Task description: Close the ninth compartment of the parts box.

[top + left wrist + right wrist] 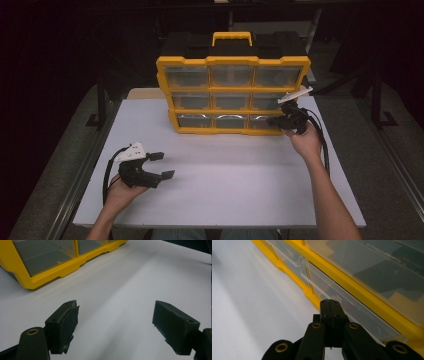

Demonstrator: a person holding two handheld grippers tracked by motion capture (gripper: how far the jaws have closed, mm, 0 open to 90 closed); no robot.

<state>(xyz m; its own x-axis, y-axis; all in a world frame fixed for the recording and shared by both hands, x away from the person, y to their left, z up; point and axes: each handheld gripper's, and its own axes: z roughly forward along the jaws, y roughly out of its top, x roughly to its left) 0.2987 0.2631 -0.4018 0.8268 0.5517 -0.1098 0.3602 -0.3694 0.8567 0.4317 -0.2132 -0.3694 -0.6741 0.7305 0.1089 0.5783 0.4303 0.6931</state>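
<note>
No writing is legible; right tongs (331,302) pressed together against the organiser's (232,61) bottom-right drawer (352,307) at 1 o'clock; left tongs (115,325) apart.

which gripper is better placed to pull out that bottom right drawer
Right. The right gripper sits shut at the bottom right drawer; the left gripper hangs open over the table.

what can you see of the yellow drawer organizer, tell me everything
The yellow drawer organizer stands upright at the far middle of the white table. It looks like plastic: a yellow frame, a black top with a yellow carry handle, and nine clear drawers in three rows of three. The right gripper, jaws shut, is at the bottom right drawer, by its clear front lip. The left gripper hangs open, well apart from it.
</note>
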